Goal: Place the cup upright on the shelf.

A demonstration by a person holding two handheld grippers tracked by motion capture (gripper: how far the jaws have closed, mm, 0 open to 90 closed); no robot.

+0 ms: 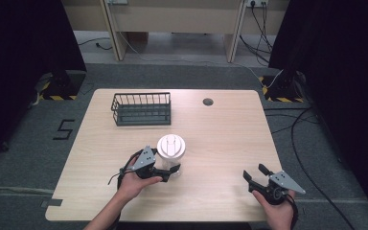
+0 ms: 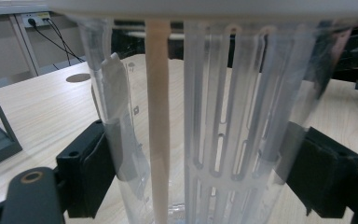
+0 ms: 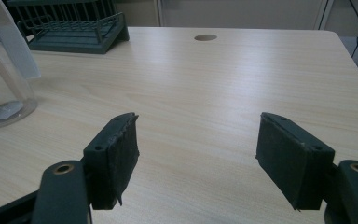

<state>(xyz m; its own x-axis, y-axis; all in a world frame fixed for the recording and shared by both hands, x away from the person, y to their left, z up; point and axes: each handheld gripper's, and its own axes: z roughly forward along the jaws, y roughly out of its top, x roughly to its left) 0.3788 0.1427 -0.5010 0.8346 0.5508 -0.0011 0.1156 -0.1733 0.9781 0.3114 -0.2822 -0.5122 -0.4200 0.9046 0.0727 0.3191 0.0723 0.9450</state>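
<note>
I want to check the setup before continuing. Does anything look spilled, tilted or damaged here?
Nothing stands out. The clear jug stands upright with its white lid on, held between the left tongs. The wire basket sits squarely on the table, which looks dry. The right tongs are open.

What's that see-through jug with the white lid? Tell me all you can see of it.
The jug is a clear plastic container standing upright on the table, near the front, left of centre. A round white lid closes its top. Inside stands a clear slotted insert, and a pale vertical strip runs down the wall. It looks empty. The left hand-held gripper has its two black pads pressed against opposite sides of the lower body. The right hand-held gripper is apart from it, jaws open.
</note>
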